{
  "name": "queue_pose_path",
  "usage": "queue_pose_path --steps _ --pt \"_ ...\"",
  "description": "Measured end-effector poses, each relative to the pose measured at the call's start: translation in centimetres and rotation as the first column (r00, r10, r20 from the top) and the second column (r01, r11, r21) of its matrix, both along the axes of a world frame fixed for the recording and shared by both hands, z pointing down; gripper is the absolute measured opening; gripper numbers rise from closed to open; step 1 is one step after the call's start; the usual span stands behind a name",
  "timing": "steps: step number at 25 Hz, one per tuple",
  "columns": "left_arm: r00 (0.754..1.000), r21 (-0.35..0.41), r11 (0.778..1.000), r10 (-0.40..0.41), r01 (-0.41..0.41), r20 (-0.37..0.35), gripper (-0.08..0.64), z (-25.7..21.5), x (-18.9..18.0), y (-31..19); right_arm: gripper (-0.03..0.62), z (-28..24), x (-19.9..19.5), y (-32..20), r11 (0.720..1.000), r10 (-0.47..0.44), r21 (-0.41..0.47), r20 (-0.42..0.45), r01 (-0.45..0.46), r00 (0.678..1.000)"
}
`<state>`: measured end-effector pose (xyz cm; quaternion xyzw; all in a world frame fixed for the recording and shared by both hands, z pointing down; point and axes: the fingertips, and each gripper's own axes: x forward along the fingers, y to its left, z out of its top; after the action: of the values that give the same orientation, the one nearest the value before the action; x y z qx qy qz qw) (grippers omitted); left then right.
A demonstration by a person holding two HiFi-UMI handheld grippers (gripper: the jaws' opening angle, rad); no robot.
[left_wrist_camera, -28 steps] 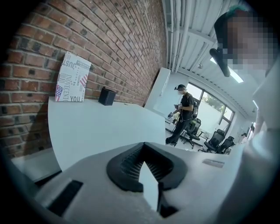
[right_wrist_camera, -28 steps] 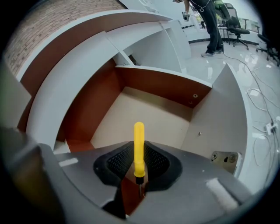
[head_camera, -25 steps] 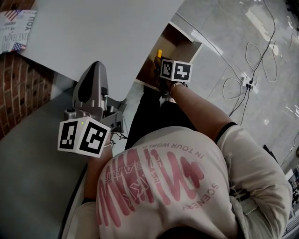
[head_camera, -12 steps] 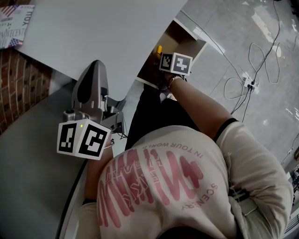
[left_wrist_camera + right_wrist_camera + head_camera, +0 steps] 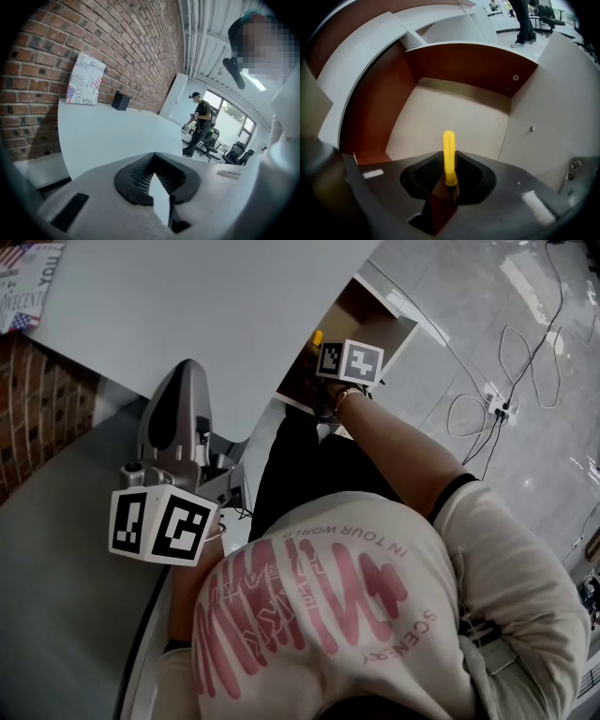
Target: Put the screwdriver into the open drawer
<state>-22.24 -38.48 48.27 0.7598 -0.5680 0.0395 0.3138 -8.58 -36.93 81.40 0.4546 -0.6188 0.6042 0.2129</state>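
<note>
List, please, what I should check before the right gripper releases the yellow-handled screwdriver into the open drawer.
1. Right gripper clamped on the yellow-handled screwdriver: ok.
2. Screwdriver over the open brown-walled wooden drawer: ok.
3. Drawer's pale bottom bare beneath it: ok.
4. Handle apart from the drawer walls: ok.
5. Screwdriver low enough for a gentle drop: cannot tell.
6. Left gripper empty, over the white table, away from the drawer: ok.

In the right gripper view, the yellow-handled screwdriver (image 5: 448, 152) loses its metal shaft between the jaws of my right tongs (image 5: 449, 165). On the head view, their marker cube and the white counter (image 5: 187, 306) hide most of the open brown drawer (image 5: 389, 329).
</note>
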Motion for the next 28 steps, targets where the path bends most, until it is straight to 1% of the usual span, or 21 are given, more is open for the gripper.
queue_pose_path --steps 5,13,17,20,23,28 --pt "1.0 -0.004 1.0 -0.009 0.009 0.003 0.005 0.1 -0.4 0.3 0.084 0.5 0.0 -0.1 1.0 0.011 -0.011 0.001 -0.011 1.0" --pt "1.0 -0.018 1.0 -0.026 0.026 0.009 0.003 0.7 -0.8 0.7 0.086 1.4 0.1 -0.4 0.998 0.061 -0.035 0.021 -0.06 0.998" --pt "0.999 -0.016 0.999 -0.037 0.037 0.011 0.003 0.7 -0.9 0.8 0.087 1.8 0.4 -0.3 0.994 0.09 -0.061 0.03 -0.088 0.995" --pt "0.999 -0.012 0.999 -0.04 0.04 0.014 0.003 0.7 -1.1 0.8 0.093 2.0 0.0 0.0 0.995 0.067 -0.073 0.035 -0.064 0.997" --pt "0.999 -0.01 0.999 -0.041 0.041 0.019 0.003 0.7 -1.1 0.6 0.116 2.2 -0.6 0.1 0.996 0.035 -0.078 0.046 -0.031 0.998" --pt "0.999 -0.01 0.999 -0.048 0.048 0.025 0.003 0.7 -1.3 0.7 0.127 2.6 -0.9 0.5 0.995 0.043 -0.094 0.059 -0.038 0.997"
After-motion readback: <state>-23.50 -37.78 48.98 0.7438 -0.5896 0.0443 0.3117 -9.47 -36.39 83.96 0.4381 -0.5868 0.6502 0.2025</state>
